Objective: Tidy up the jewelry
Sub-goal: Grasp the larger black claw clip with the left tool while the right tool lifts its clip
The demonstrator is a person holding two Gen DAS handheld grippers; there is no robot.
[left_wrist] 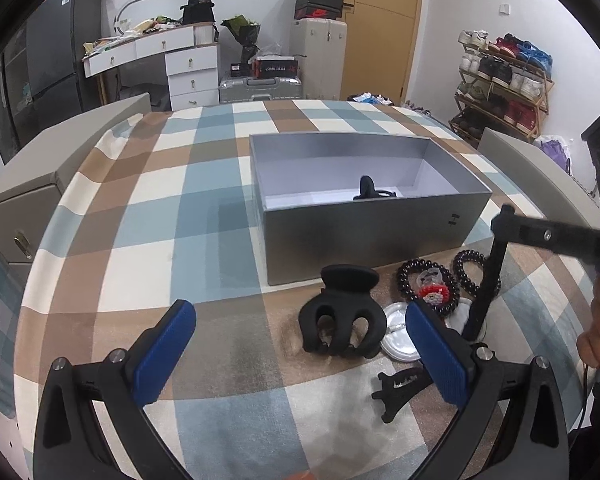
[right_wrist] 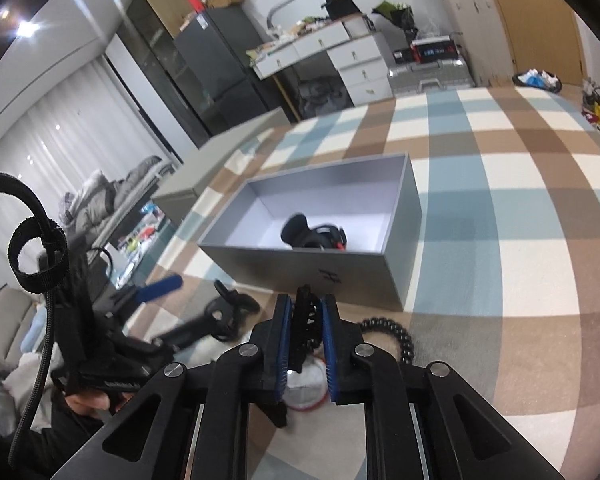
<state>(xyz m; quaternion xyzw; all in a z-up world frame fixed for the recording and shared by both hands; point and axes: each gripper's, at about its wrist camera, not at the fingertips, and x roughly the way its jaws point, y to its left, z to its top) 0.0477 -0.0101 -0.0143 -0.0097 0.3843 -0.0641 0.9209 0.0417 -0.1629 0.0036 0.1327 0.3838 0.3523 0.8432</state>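
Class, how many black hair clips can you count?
4: one clip inside the grey box; a large claw on the cloth; a small clip by the left tongs; a held clip in the right tongs. The box may hide more.

Both the left claw and right claw have black frames, ribbed blue pads and silver screws.

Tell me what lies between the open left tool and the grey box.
The large black claw hair clip, on the checked cloth before the grey cardboard box, in the left wrist view.
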